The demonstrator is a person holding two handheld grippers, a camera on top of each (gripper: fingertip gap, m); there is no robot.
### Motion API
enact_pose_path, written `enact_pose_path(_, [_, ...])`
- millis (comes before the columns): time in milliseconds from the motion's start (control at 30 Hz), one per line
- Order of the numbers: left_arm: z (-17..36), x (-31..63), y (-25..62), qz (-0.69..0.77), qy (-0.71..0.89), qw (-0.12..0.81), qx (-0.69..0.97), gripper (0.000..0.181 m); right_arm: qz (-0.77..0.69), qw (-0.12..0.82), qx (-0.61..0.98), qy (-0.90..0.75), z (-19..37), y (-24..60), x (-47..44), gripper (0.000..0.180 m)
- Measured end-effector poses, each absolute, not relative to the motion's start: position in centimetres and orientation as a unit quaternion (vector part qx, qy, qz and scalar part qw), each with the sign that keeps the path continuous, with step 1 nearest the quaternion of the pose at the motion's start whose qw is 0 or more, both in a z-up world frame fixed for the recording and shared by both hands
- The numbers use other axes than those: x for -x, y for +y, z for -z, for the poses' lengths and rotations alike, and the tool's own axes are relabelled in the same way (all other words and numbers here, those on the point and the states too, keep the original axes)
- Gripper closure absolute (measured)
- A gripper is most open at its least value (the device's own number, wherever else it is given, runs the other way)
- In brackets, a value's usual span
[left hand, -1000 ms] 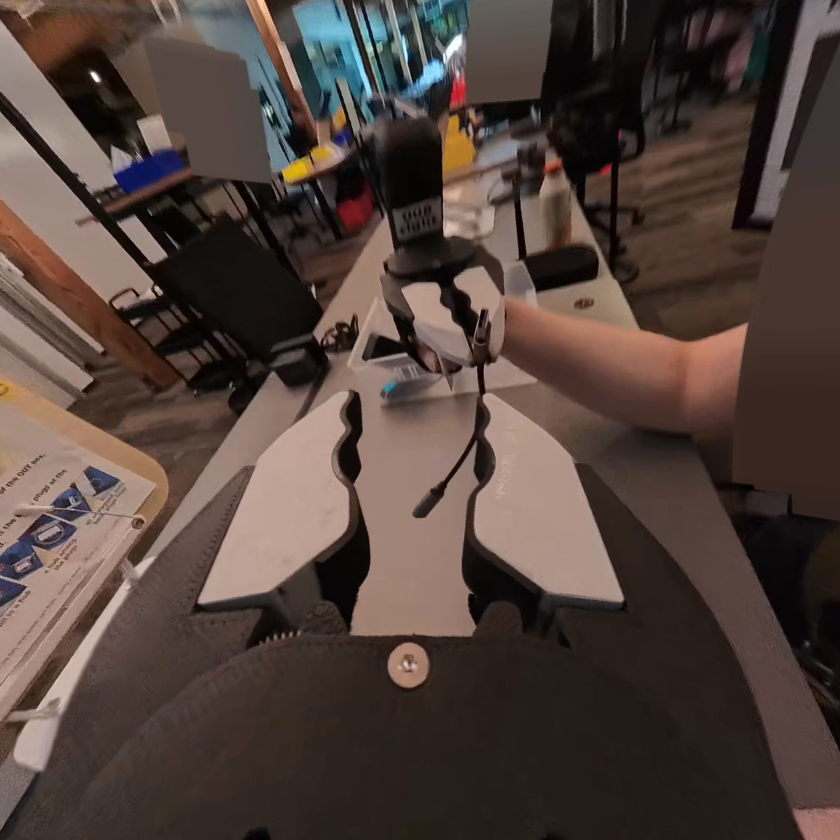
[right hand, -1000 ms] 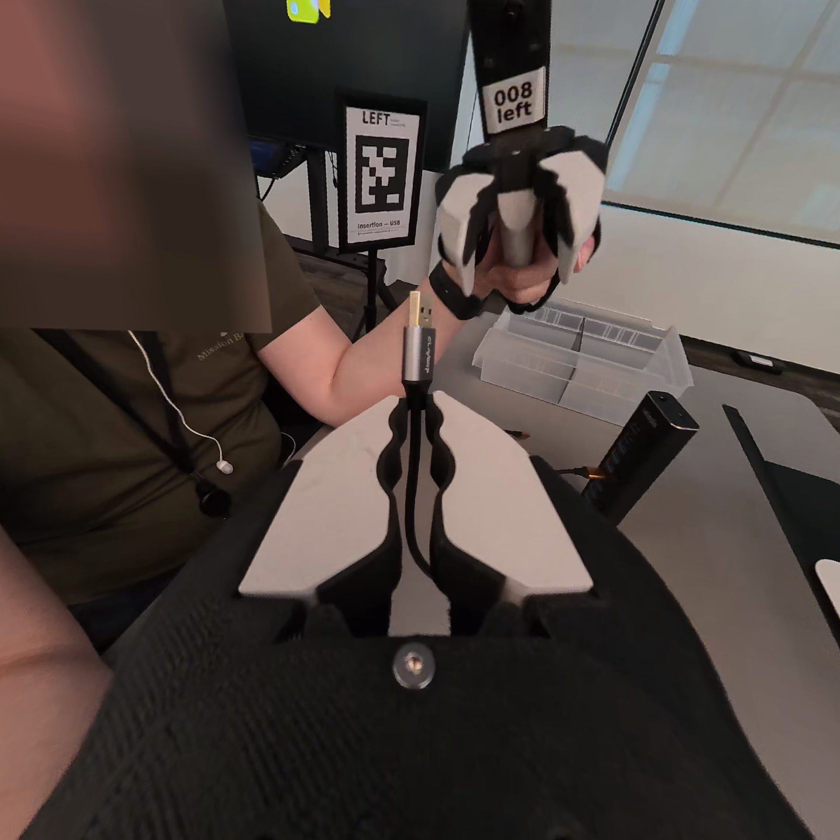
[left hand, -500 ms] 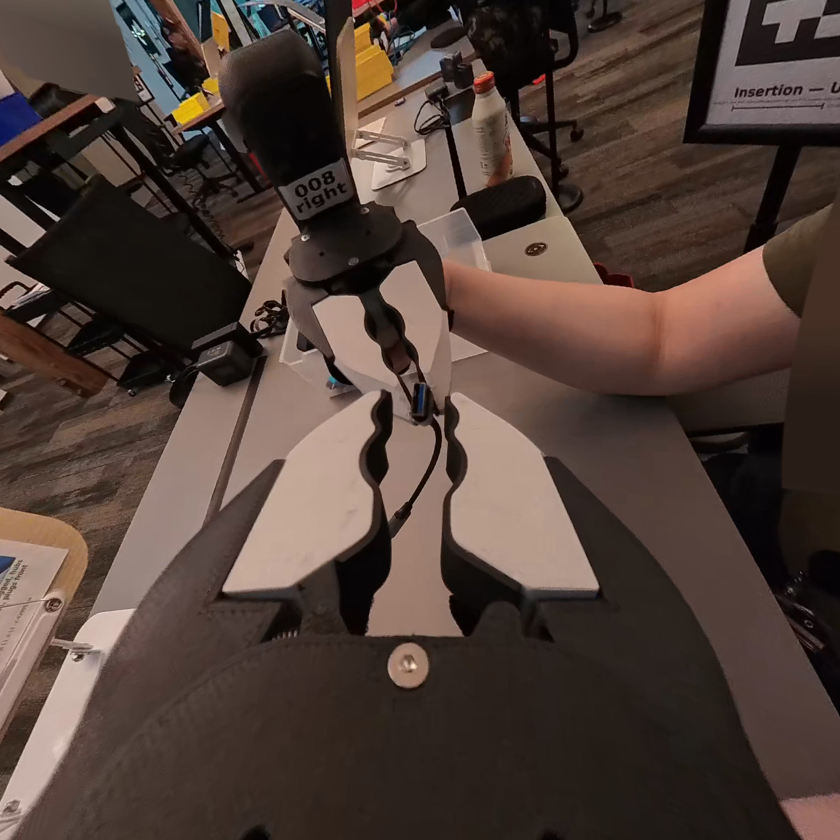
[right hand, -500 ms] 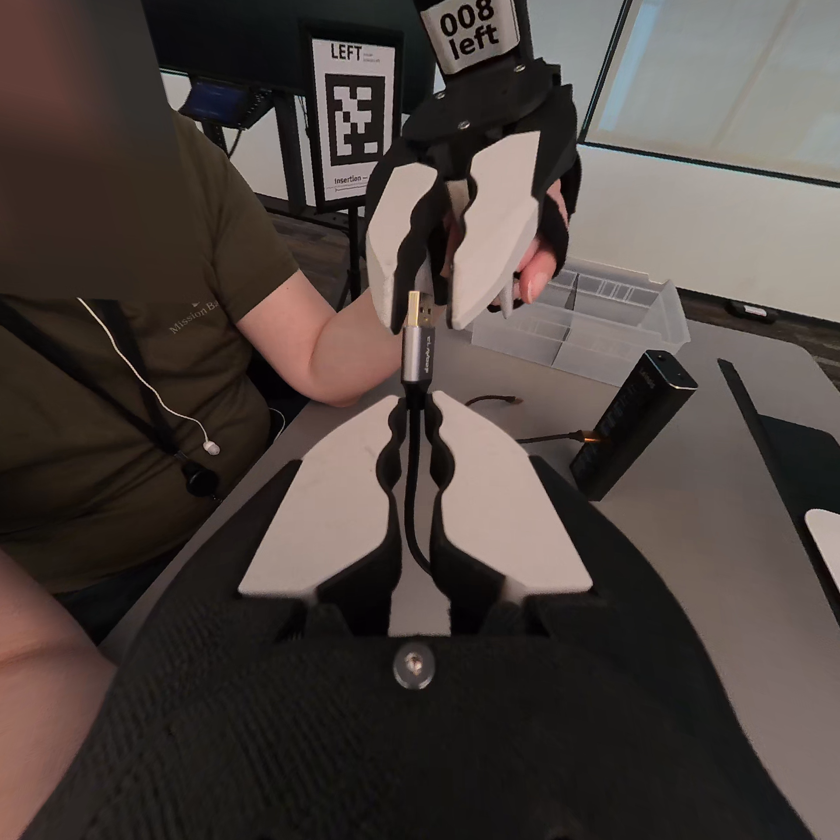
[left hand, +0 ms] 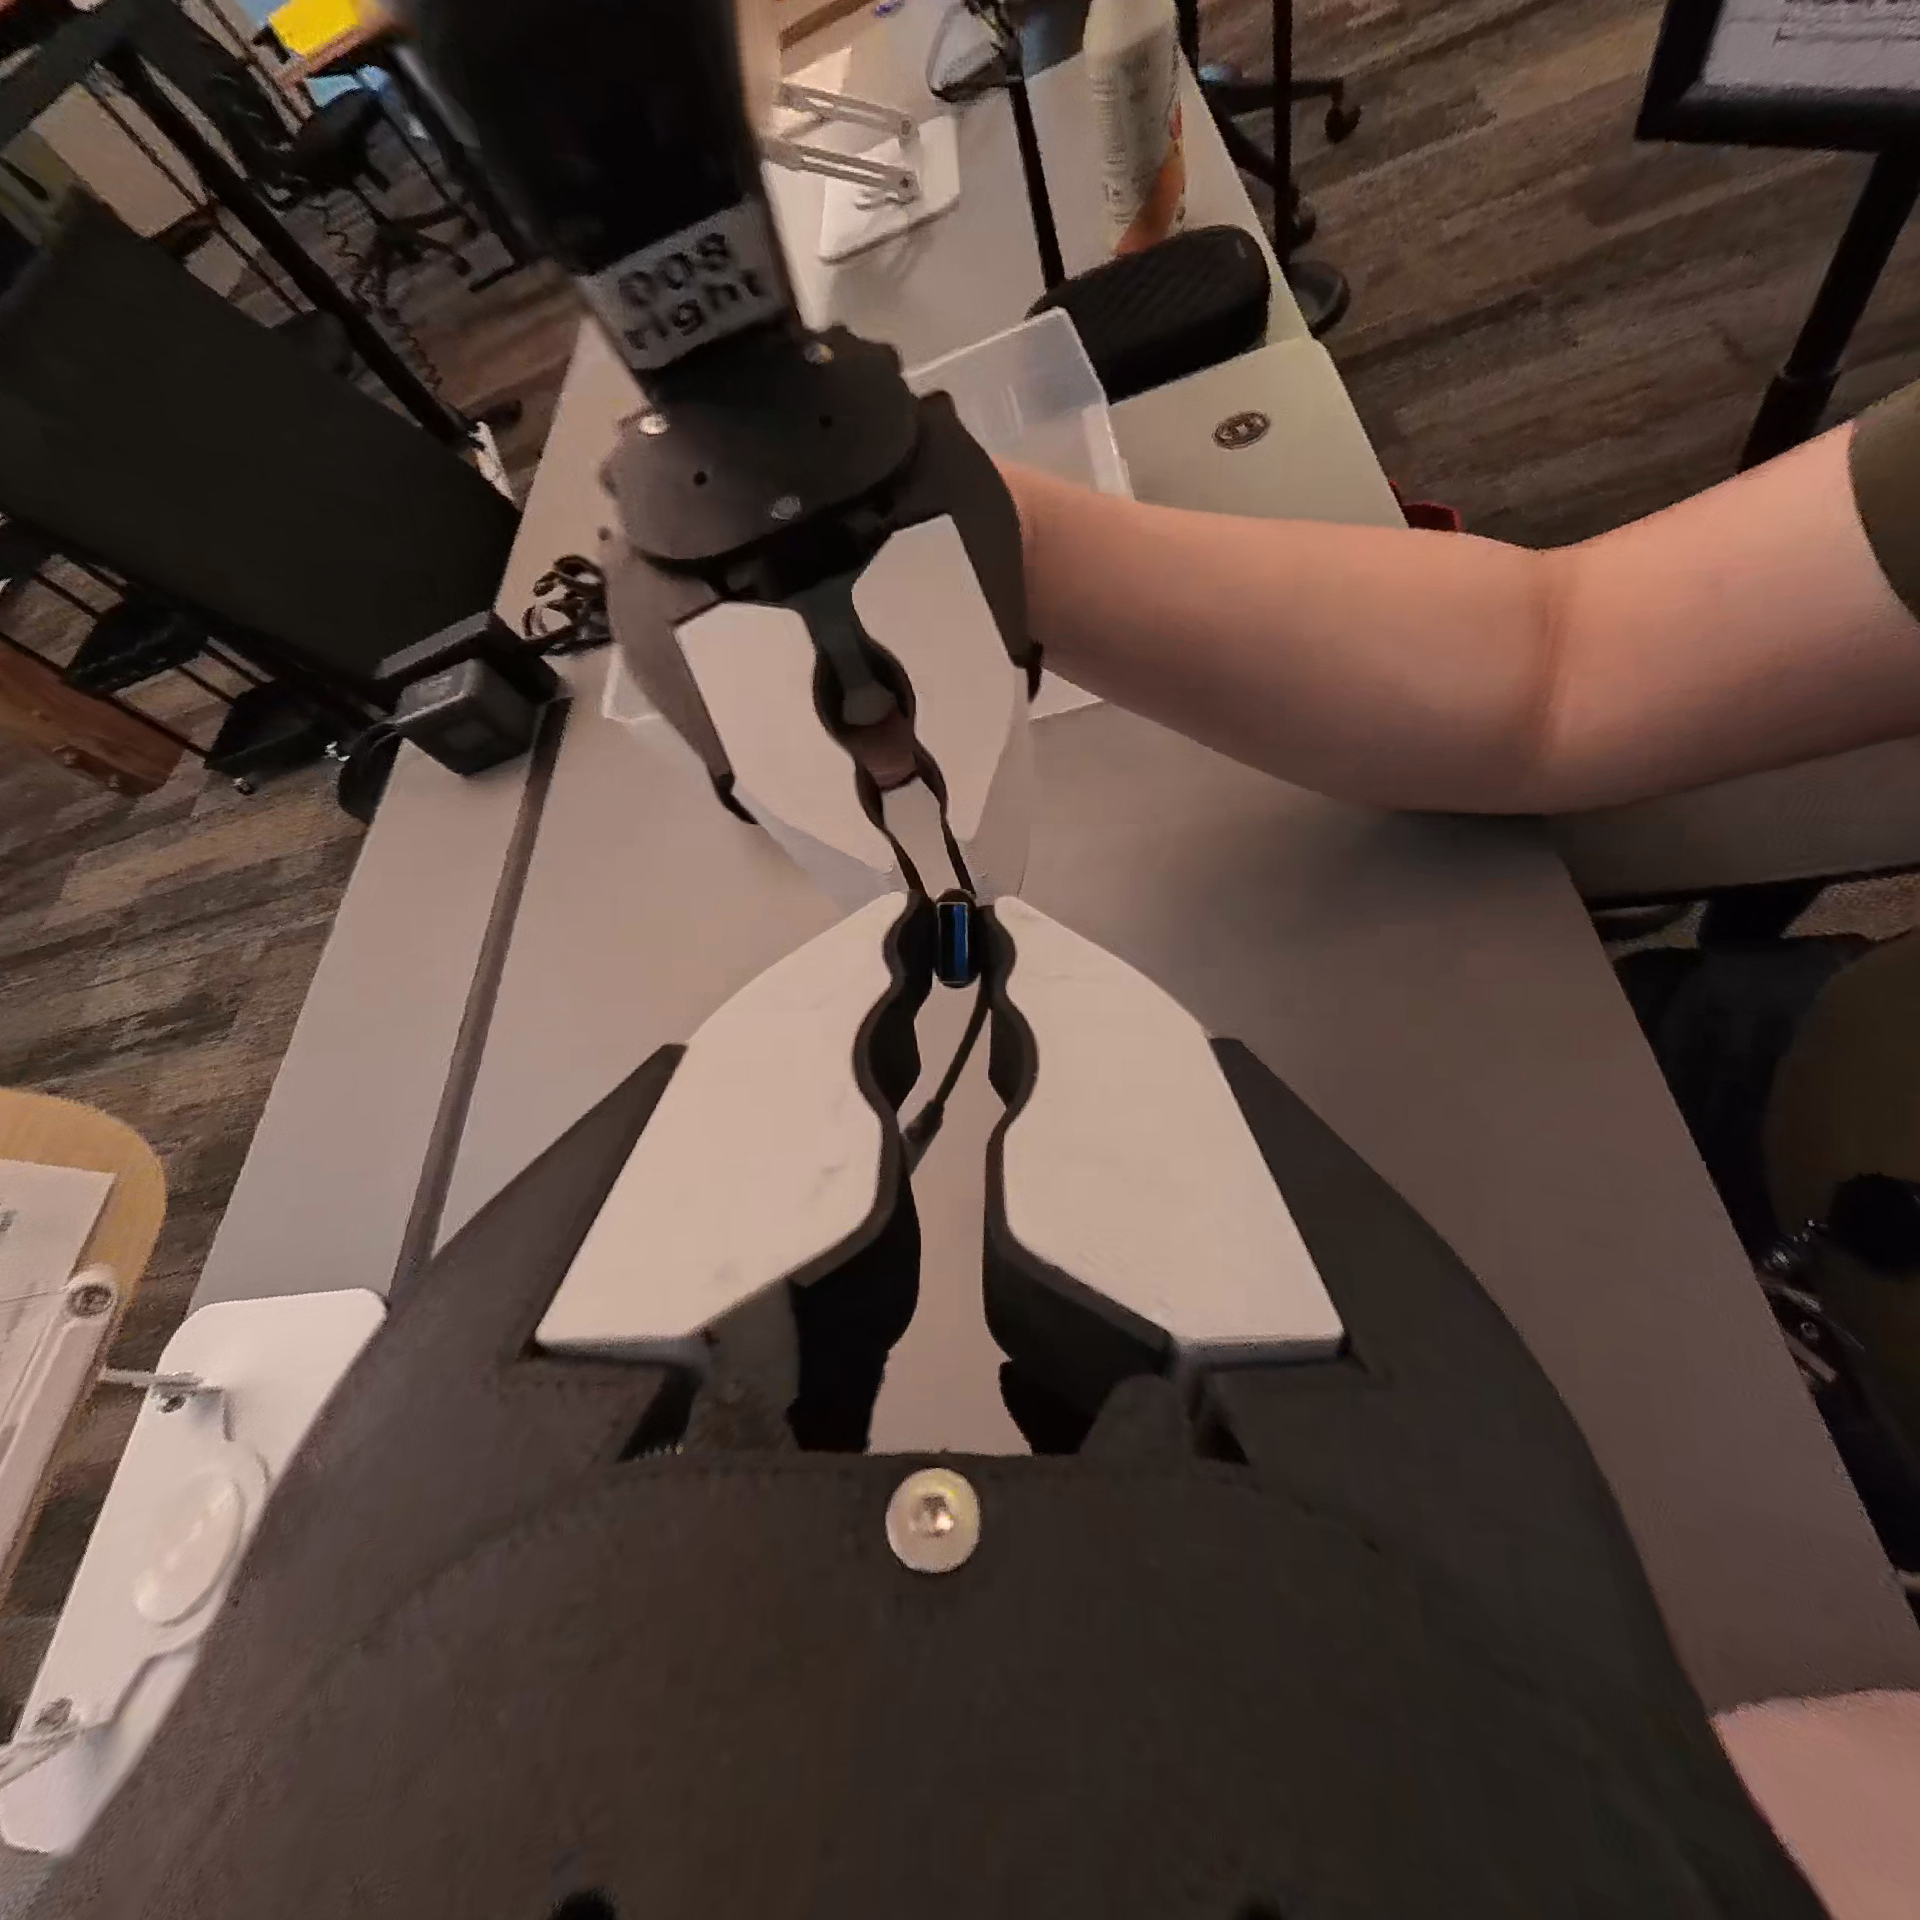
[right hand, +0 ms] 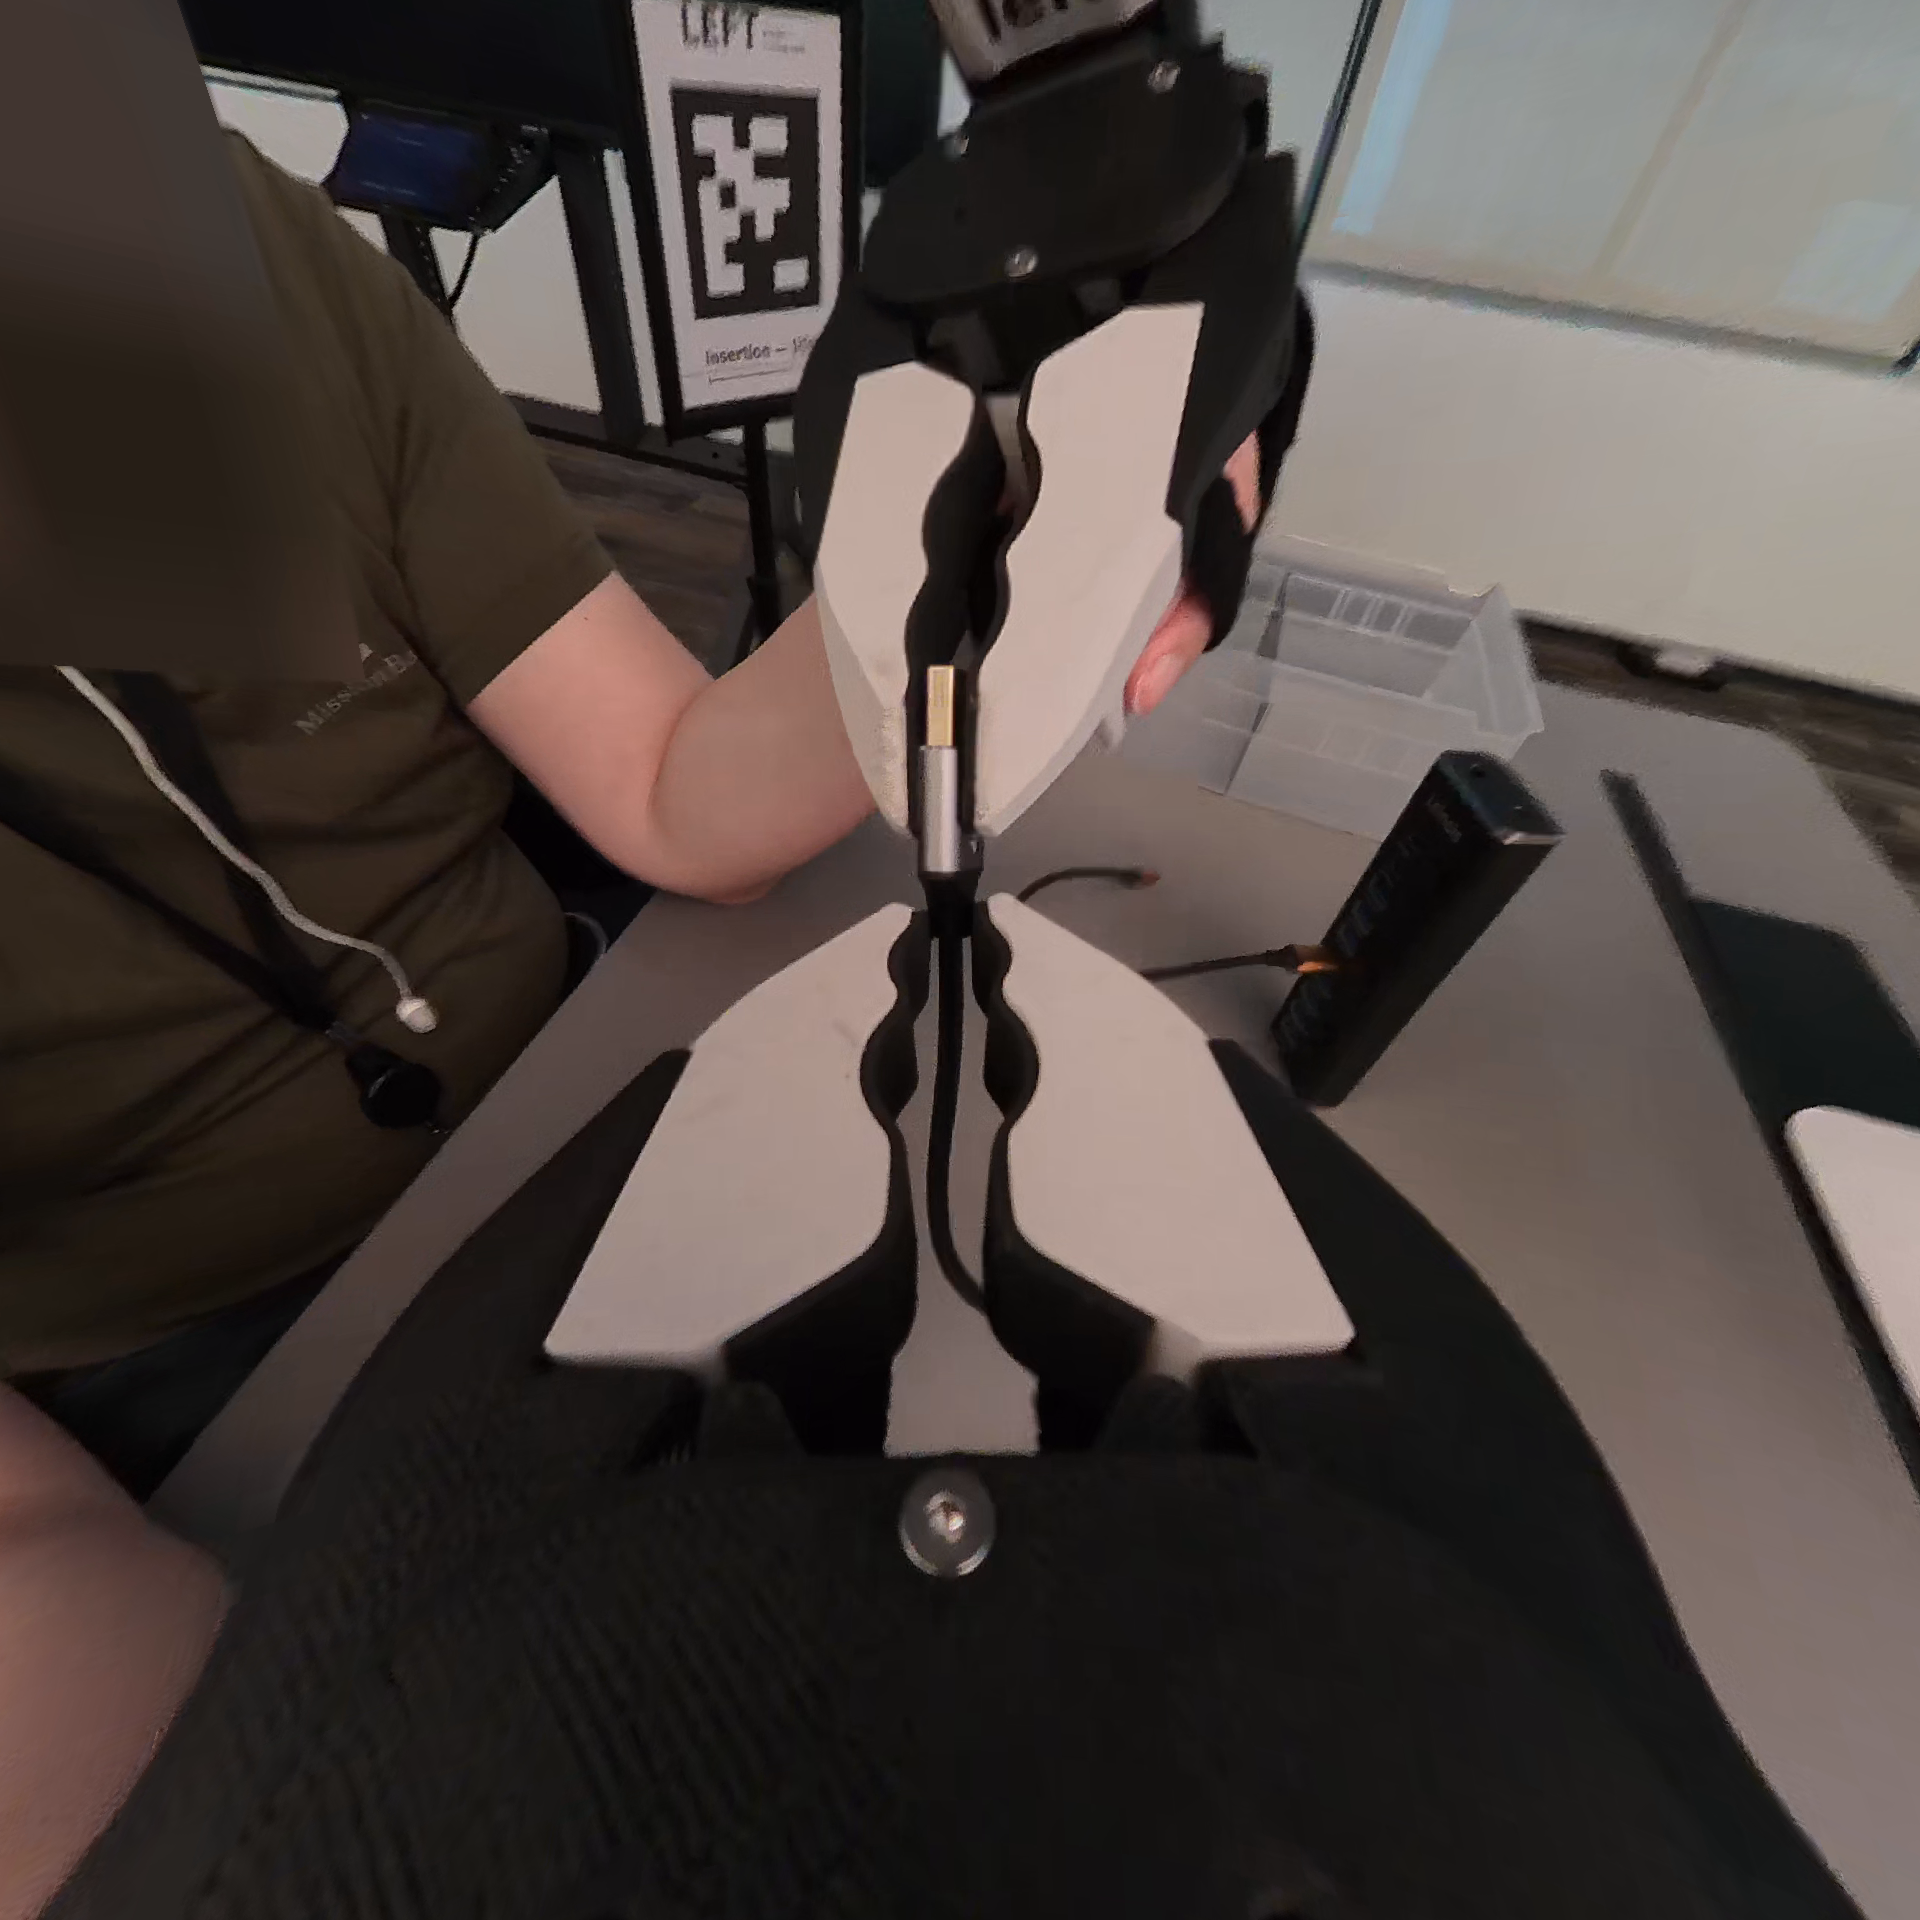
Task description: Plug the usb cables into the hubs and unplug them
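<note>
My right gripper (right hand: 951, 909) is shut on a black USB cable (right hand: 940, 1091) just behind its silver plug (right hand: 943, 800); the gold tip points at the left gripper. My left gripper (left hand: 948, 912) faces it tip to tip, jaws narrowed to a small gap. The plug (left hand: 954, 940) shows end-on between its fingertips, dark space on both sides. The cable's free end (left hand: 925, 1122) hangs below. The right gripper (left hand: 930, 878) shows opposite in the left wrist view, and the left gripper (right hand: 940, 826) in the right wrist view. A black hub (right hand: 1413, 935) lies on the table with a lit cable plugged in.
A clear compartment box (right hand: 1371, 707) stands behind the hub, and a loose cable end (right hand: 1091, 883) lies on the grey table (left hand: 1299, 987). The person's forearm (left hand: 1455, 665) reaches across from the right. A black power brick (left hand: 468, 707) sits at the table's left edge. A dark mat (right hand: 1787, 1039) lies at the right. My two grippers' fingertips are within a few centimetres of each other.
The two grippers have come together tip to tip. My left gripper's jaws have narrowed from wide open to a small gap around the plug. The right keeps its hold on the cable.
</note>
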State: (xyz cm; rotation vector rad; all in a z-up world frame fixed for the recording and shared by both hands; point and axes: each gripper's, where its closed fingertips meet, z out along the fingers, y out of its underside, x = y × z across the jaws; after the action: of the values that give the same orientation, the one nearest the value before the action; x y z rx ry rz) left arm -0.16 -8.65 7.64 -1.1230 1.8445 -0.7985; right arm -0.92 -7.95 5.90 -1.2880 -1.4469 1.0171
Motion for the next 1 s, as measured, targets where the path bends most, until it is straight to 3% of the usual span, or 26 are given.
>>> enact_pose_path(167, [-11.6,1.5,-8.8,0.429,0.663,0.415,0.451,0.174,-0.361,0.637,0.416,-0.539,-10.8,-7.2,-0.9,0.164])
enact_pose_path(333, [-16.7,3.5,-10.2,0.610,0.565,0.380,0.405,0.174,-0.143,0.842,0.332,-0.400,-15.1,-3.9,-3.9,0.153])
enact_pose_path(533, [-17.8,3.9,-6.9,0.700,0.456,0.332,0.437,0.174,0.008,0.855,0.281,-0.436,-15.1,-4.6,1.5,0.131])
enact_pose_path(700, [-17.0,3.5,-5.5,0.698,0.438,0.324,0.465,0.174,0.055,0.853,0.264,-0.446,-16.1,-6.4,2.9,0.157])
enact_pose_path(1000, [-16.5,3.0,-5.6,0.688,0.445,0.321,0.476,0.174,0.038,0.834,0.311,-0.455,-15.7,-5.6,3.1,0.170])
